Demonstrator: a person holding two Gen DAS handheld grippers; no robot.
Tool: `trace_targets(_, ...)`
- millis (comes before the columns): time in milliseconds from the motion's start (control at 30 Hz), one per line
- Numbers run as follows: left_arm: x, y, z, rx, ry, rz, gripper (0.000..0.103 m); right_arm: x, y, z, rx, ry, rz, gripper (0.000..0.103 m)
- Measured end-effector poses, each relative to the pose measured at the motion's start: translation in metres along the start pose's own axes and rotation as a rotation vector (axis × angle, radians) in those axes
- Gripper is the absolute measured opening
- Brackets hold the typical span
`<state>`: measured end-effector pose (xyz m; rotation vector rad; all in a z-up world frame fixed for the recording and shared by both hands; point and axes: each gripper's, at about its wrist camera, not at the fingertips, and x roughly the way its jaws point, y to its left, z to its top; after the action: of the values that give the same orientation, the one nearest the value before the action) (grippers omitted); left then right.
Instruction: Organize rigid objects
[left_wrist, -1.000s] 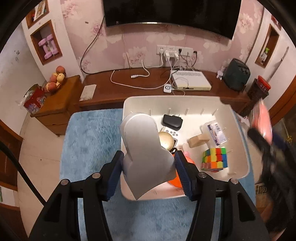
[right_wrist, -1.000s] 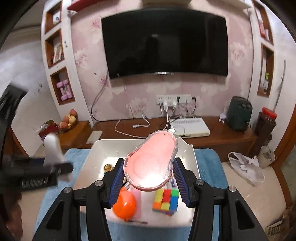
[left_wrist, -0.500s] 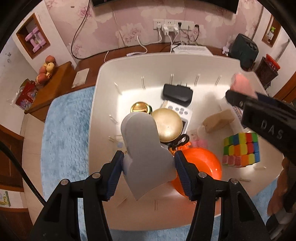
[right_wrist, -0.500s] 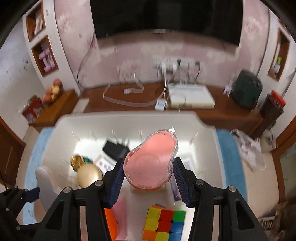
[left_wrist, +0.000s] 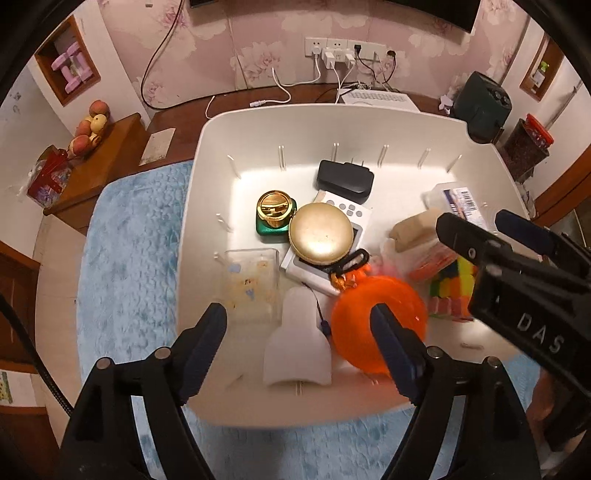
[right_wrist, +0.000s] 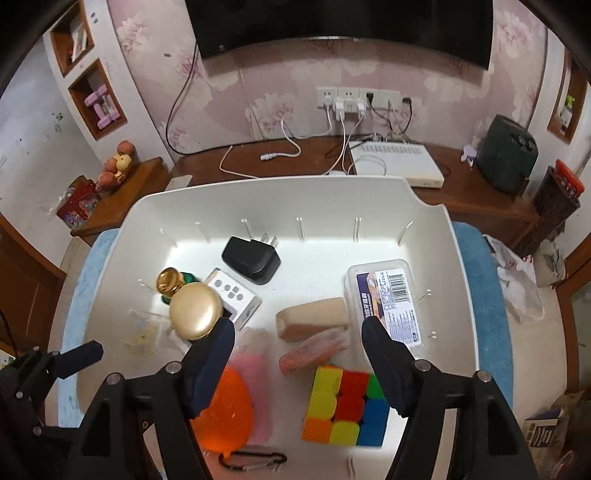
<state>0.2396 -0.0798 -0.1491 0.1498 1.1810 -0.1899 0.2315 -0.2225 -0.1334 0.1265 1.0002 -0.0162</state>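
Left wrist view: the left gripper (left_wrist: 298, 328) fills the lower frame with its jaws spread apart and nothing between them. Just past them a pale grey-white piece (left_wrist: 297, 349) lies on the floor of the white bin (left_wrist: 207, 140), near the bin's lower wall at centre. To its right sits an orange disc (left_wrist: 373, 325), blurred. Above, mid-frame, are a gold round case (left_wrist: 320, 233), a green bottle with gold cap (left_wrist: 274, 217) and a black plug adapter (left_wrist: 344, 180). The right gripper (left_wrist: 476, 225) enters from the right edge.

Right wrist view: the right gripper (right_wrist: 297, 360) is at the bottom with jaws apart, empty. Between and just beyond them lies a blurred pink container (right_wrist: 314, 352), touching a tan block (right_wrist: 313, 321). A colour cube (right_wrist: 345, 406) is at lower centre, a labelled clear box (right_wrist: 386, 295) right of centre.
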Motion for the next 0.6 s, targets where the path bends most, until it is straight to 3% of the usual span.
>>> trace_targets(600,-0.116,0.016,-0.060,0.025,-0.118,-0.004,0.082,-0.134,0.030,-0.055,0.041,-0.132,-0.002,0.072)
